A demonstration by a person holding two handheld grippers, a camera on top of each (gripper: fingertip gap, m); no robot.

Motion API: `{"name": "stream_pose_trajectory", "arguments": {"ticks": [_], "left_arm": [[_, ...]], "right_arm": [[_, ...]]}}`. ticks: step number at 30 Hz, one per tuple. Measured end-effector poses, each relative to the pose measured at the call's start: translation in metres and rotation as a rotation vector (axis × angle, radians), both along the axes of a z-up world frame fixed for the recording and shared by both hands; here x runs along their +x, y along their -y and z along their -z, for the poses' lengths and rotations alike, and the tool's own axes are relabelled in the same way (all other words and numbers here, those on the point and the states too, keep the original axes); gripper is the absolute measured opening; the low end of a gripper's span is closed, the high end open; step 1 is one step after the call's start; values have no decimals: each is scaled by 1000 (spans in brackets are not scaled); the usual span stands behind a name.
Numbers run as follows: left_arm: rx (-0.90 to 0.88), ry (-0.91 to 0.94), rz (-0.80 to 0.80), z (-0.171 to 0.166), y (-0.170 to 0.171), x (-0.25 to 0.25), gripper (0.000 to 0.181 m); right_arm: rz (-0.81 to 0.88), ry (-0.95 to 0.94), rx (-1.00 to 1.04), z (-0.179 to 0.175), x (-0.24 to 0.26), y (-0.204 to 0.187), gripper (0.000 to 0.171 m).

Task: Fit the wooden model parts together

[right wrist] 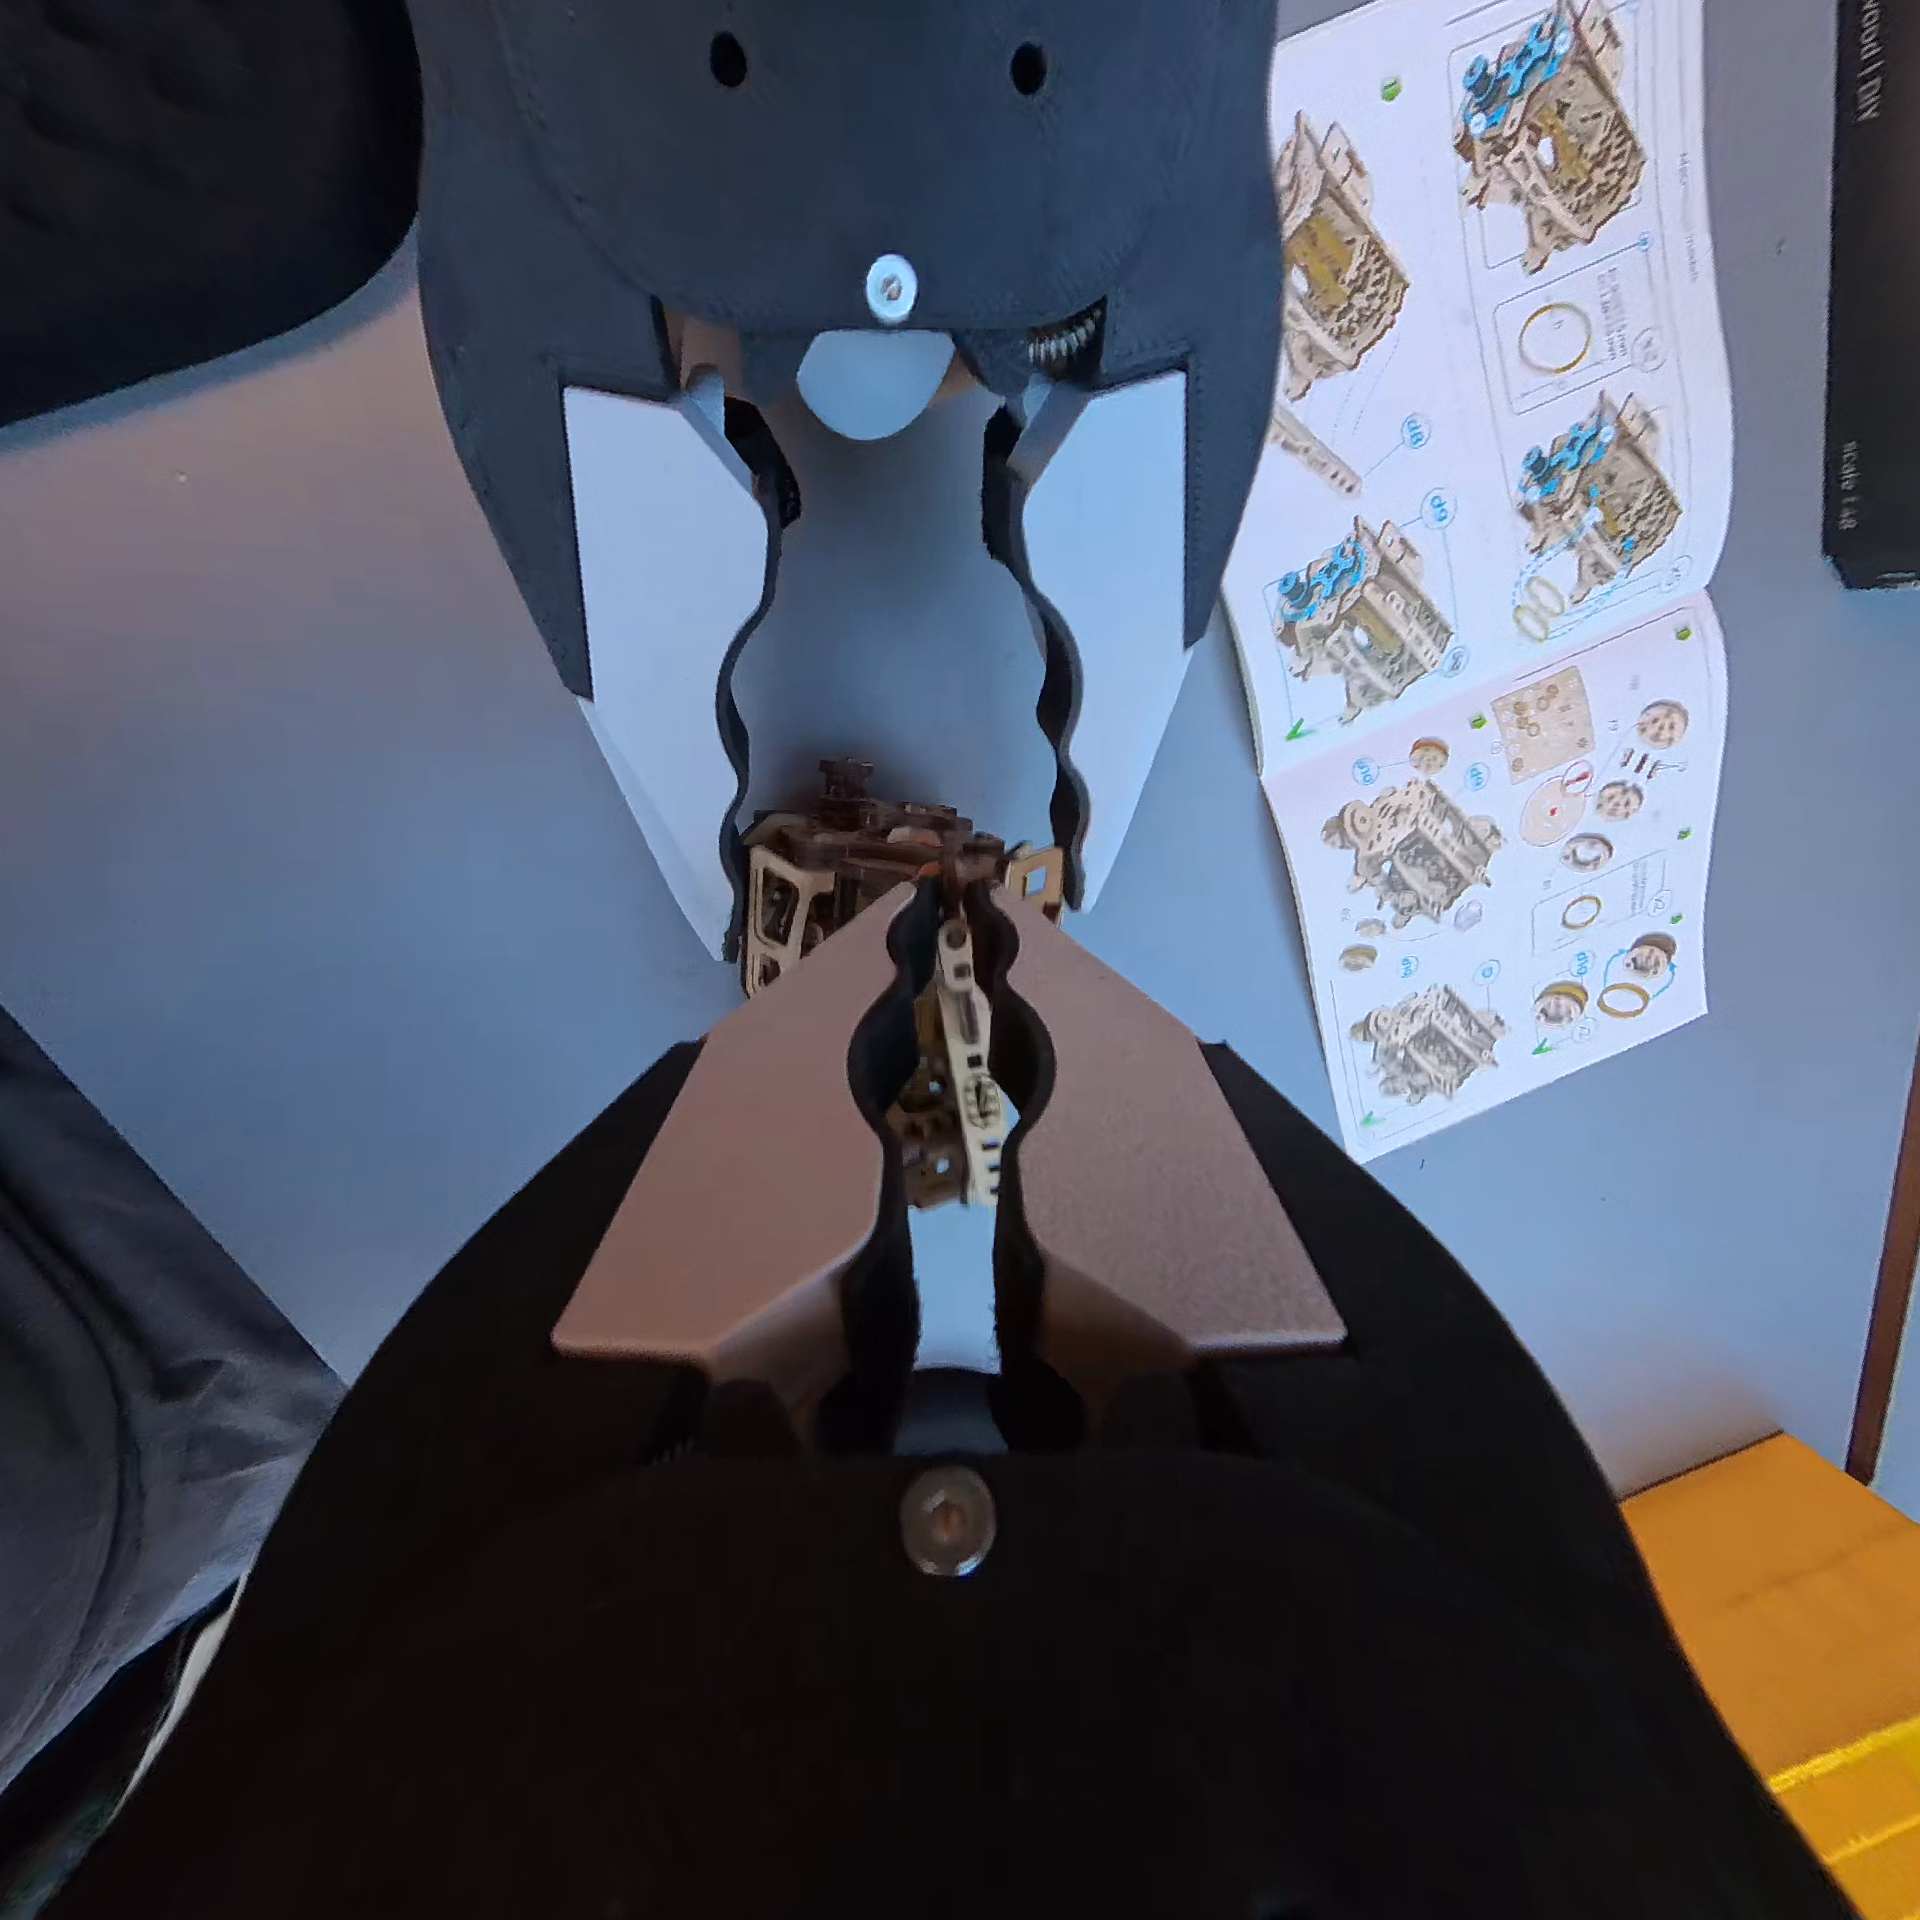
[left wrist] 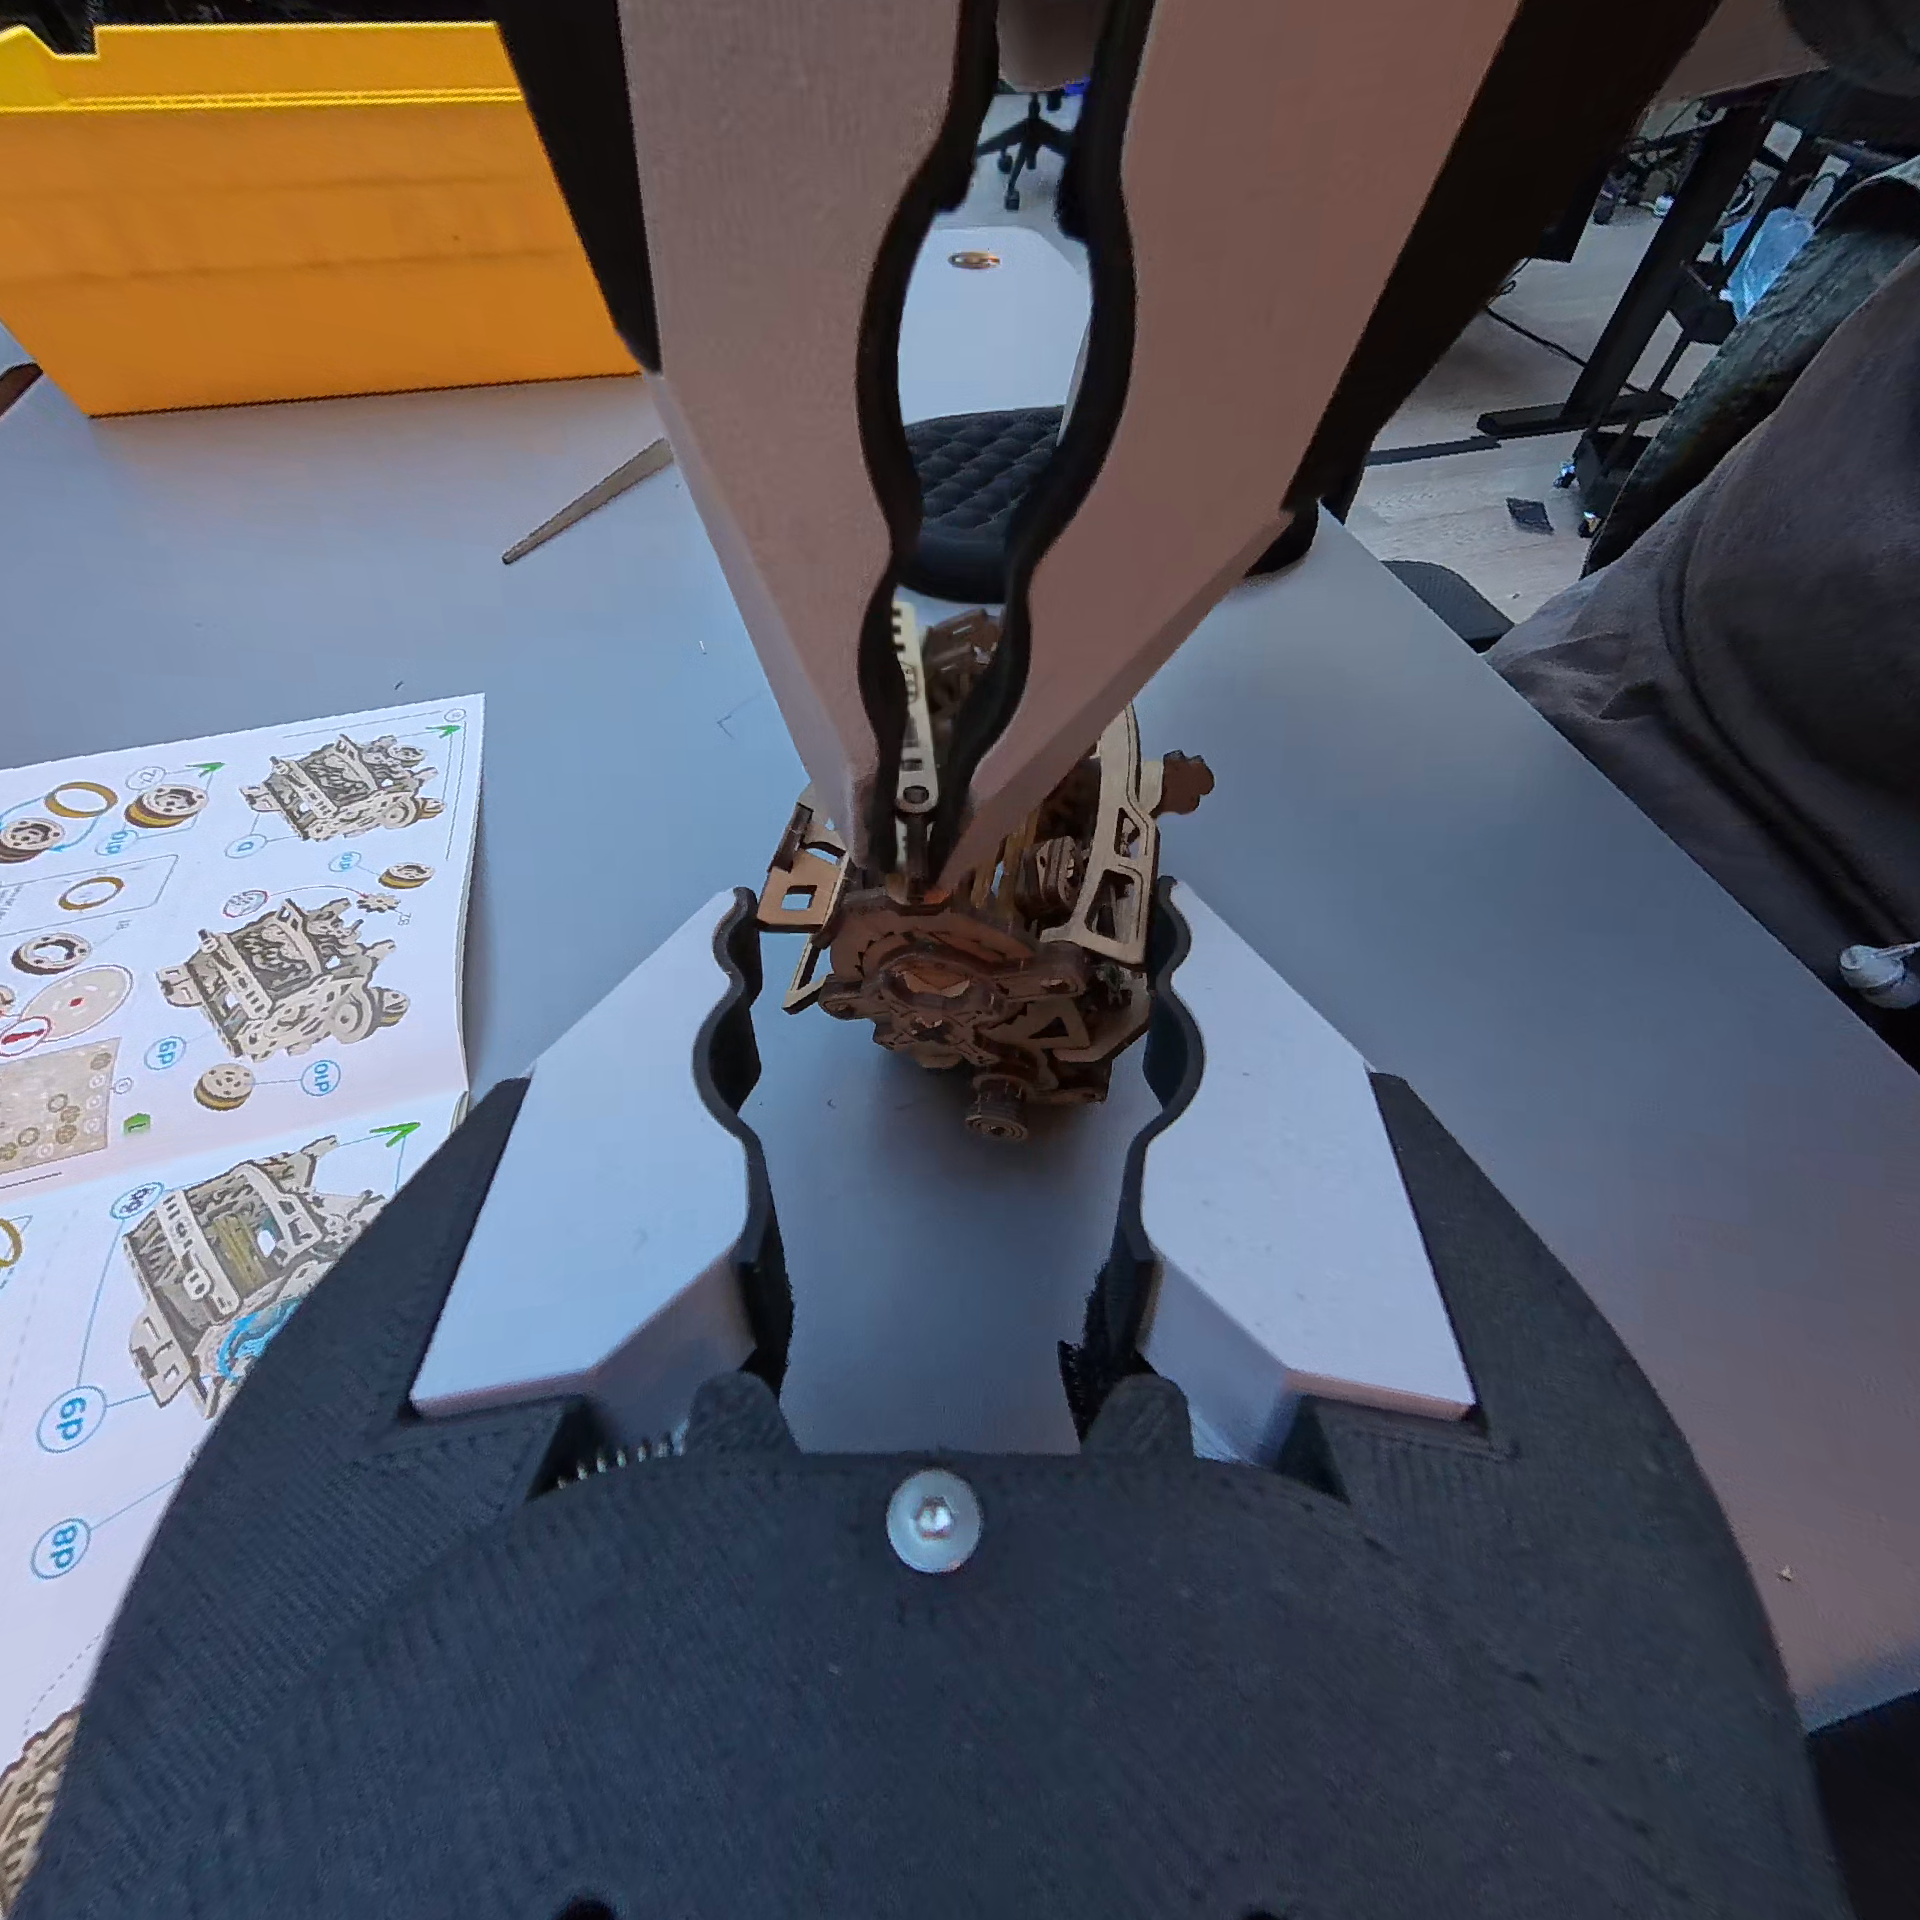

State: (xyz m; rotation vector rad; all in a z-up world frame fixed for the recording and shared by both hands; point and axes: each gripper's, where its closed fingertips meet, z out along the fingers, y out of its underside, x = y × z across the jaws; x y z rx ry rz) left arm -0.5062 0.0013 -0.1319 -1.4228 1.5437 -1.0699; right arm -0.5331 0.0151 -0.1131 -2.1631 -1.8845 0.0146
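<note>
Wooden model sits between the spread left tool — right tool pinches a wooden strip.

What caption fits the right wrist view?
Right gripper pinches a slim wooden strip against the wooden model, flanked by the open left gripper.

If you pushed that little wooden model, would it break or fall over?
Probably it would break easily: the wooden model is made of thin cut-out pieces with many holes. It likely feels light, being mostly open frame. It may tip, since it stands tall on the grey table, though the left gripper flanks it with jaws open.
</note>
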Motion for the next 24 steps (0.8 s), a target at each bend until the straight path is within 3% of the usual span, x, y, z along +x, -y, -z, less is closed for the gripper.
{"name": "stream_pose_trajectory", "arguments": {"ticks": [12, 24], "left_arm": [[7, 0, 0, 0, 1, 0, 74], [16, -1, -3, 0, 1, -1, 74]], "right_arm": [[75, -18, -69, 0, 2, 1, 4], [65, 132, -105, 1, 3, 3, 4]]}}
